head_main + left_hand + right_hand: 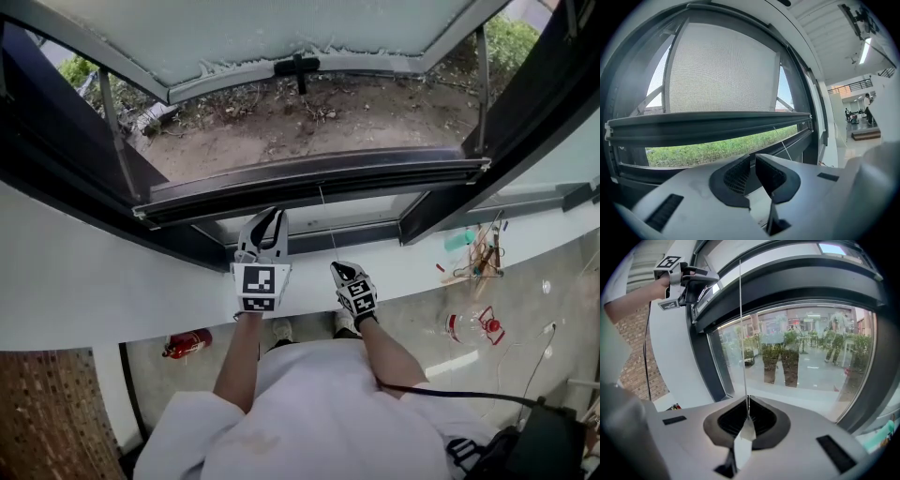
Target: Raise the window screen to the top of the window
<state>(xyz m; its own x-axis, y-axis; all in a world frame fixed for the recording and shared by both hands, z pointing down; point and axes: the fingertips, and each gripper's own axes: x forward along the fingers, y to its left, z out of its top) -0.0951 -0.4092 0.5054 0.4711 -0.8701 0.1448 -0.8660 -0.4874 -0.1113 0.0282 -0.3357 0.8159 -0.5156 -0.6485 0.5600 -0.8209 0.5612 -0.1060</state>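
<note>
Your right gripper [748,401] is clamped shut on the thin white pull cord [740,333], which runs up at twelve o'clock to the dark bottom rail [319,178] of the grey mesh window screen [722,70], low in the window. Your left gripper [752,161], jaws slightly apart and empty, sits just under the rail. The mesh looks light and floppy, so take the stiff rail. The cord's upper end is hard to make out.

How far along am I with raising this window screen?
Barely started. Done: the screen's bottom bar is lifted a little, grass showing beneath it. In hand: the right gripper is shut on the pull cord; the left gripper is open, empty. Still to do: mesh covers most of the window.
</note>
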